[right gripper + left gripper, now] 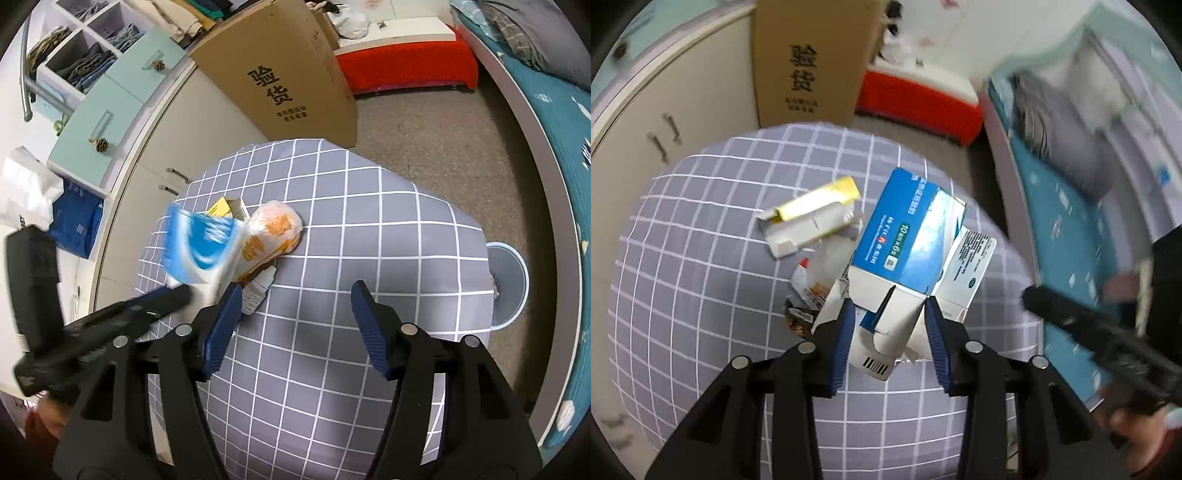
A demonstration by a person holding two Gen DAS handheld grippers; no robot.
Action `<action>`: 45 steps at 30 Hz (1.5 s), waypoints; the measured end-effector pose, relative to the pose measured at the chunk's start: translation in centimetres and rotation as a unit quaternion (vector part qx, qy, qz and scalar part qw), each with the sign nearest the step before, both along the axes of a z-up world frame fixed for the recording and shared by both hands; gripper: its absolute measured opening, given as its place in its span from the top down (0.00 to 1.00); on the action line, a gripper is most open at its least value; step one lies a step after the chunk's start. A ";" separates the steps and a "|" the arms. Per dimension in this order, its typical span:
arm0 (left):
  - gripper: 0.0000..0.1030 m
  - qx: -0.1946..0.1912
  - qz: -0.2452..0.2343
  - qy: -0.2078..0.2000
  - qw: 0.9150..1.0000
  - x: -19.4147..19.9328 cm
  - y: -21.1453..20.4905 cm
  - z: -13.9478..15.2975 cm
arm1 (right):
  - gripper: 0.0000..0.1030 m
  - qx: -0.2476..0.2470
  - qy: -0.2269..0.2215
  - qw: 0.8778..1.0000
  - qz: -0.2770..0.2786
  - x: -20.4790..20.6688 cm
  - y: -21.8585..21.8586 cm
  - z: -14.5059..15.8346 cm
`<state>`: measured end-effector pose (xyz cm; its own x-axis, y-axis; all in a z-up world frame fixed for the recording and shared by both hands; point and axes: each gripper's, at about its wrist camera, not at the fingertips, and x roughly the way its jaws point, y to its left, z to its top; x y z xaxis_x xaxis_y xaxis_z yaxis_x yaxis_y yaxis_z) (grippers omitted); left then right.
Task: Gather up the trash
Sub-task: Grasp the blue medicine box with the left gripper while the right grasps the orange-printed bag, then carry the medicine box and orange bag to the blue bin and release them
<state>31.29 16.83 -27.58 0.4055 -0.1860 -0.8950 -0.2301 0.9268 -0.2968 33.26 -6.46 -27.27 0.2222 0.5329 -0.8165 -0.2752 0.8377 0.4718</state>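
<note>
My left gripper [889, 300] is clamped on the torn white end of a blue medicine carton [908, 225], holding it above the grey checked tablecloth [701, 266]. Just left of it lies an opened yellow-and-white carton [812, 210]. My right gripper [293, 295] stands wide with nothing between its jaws, over bare cloth. Ahead to its left lie an orange-printed wrapper [271, 232] and a small white dropper bottle [258, 290]. A pale blue bin [511, 282] stands at the table's right edge.
</note>
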 end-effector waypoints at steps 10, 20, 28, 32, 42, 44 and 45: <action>0.63 -0.025 0.139 -0.040 0.989 -2.7 6.4 2.6 | 0.38 -0.005 0.008 1.000 0.022 1.3 4.5 -1.4; 0.63 0.004 0.151 -0.043 0.988 -0.1 7.4 1.3 | 0.30 0.016 0.063 0.997 -0.029 4.0 8.0 -5.9; 0.63 0.016 0.142 -0.029 0.989 1.3 7.8 0.1 | 0.43 0.033 0.075 0.996 -0.024 5.0 9.0 -8.2; 0.63 0.018 0.142 -0.031 0.989 1.7 7.2 0.6 | 0.58 0.061 0.093 0.994 -0.012 5.3 7.9 -8.2; 0.63 -0.007 0.109 -0.053 0.993 3.1 -0.2 4.4 | 0.59 0.075 0.045 0.996 -0.013 5.4 0.1 -2.4; 0.63 -0.017 0.097 -0.057 0.994 3.6 -2.3 5.0 | 0.59 0.065 0.024 0.997 -0.017 5.4 -2.5 -1.0; 0.63 -0.019 0.091 -0.058 0.994 3.9 -3.4 5.2 | 0.59 0.061 0.014 0.998 -0.020 5.3 -4.0 -0.3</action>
